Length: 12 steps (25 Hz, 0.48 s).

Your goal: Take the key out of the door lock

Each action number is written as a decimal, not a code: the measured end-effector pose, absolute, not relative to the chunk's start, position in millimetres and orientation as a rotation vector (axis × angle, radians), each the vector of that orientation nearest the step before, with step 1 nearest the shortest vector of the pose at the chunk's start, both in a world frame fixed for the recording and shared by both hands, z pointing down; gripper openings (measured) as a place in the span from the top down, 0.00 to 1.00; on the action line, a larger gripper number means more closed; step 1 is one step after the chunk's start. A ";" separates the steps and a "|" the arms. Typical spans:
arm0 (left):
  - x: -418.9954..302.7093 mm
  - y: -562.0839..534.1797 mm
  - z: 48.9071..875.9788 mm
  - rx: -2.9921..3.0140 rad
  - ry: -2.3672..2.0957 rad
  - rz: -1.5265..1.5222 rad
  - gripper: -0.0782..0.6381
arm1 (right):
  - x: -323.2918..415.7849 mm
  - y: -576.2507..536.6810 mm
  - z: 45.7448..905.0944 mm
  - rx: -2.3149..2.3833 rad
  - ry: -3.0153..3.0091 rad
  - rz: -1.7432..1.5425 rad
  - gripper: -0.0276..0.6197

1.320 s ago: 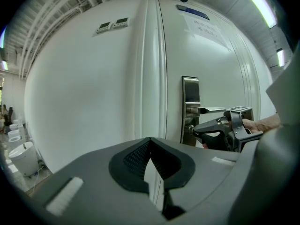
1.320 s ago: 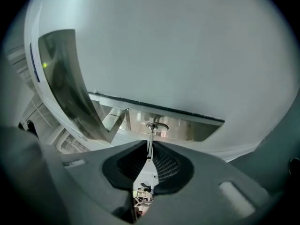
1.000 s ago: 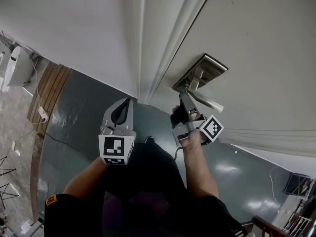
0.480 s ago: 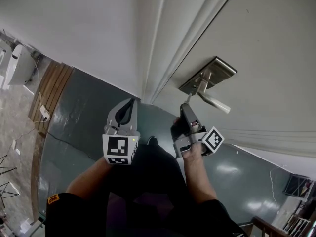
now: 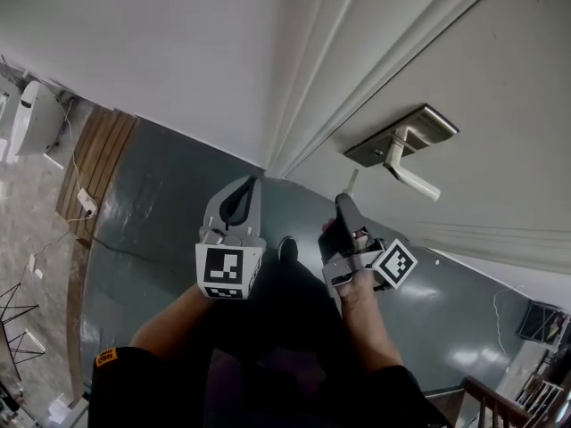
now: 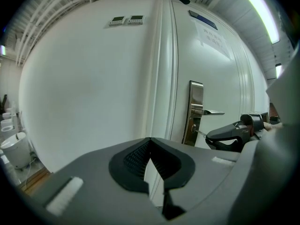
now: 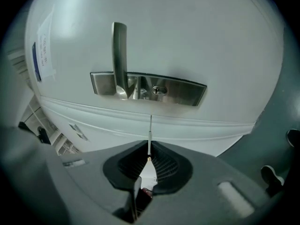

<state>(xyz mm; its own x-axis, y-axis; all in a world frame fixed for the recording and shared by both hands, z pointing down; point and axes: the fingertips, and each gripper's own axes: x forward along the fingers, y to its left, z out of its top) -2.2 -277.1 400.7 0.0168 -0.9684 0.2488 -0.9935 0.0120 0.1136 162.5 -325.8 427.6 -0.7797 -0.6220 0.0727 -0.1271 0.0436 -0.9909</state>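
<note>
White door (image 5: 500,43) and white wall fill your view, with grey-green floor (image 5: 152,203) below. Take the brushed-metal lock plate (image 7: 150,86) as your landmark. The lever handle (image 7: 119,55) sticks out from one end of it, and the keyhole (image 7: 159,90) sits near its middle with nothing in it.

The key (image 7: 150,135) is clear of the plate. It is pinched in your right hand-held gripper (image 7: 149,161), whose jaws are closed on its head end. The thin blade pokes out past the tips, aimed back at the plate with a plain gap between them.

Your left hand-held gripper (image 6: 150,146) hangs off to the wall side of the plate, well apart from it. Its tips are pressed together and it has nothing in them.

Judge the key as light, stiff and hard, a flat, smooth sliver of metal that could swivel or slide between the ribbed pads if your squeeze slackens. The broad head, flat faces against the pads, looks like the right place to hold it, as you have it. The blade is too narrow to grip surely.

No bin, tray or box appears anywhere near the plate.
</note>
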 end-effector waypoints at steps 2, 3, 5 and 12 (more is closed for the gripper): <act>-9.0 -275.1 402.7 2.041 -2.017 0.139 0.87 | 152.5 -320.1 425.3 -0.759 1.957 -1.784 0.93; -11.7 -274.5 403.9 2.043 -2.007 0.135 0.87 | 148.4 -317.5 424.0 -0.760 1.961 -1.782 0.93; -15.5 -274.2 406.6 2.052 -1.984 0.129 0.87 | 143.0 -313.4 421.9 -0.771 1.967 -1.770 0.93; -29.0 -272.9 413.2 2.128 -1.889 0.132 0.87 | 130.2 -301.0 422.7 -0.857 1.949 -1.713 0.93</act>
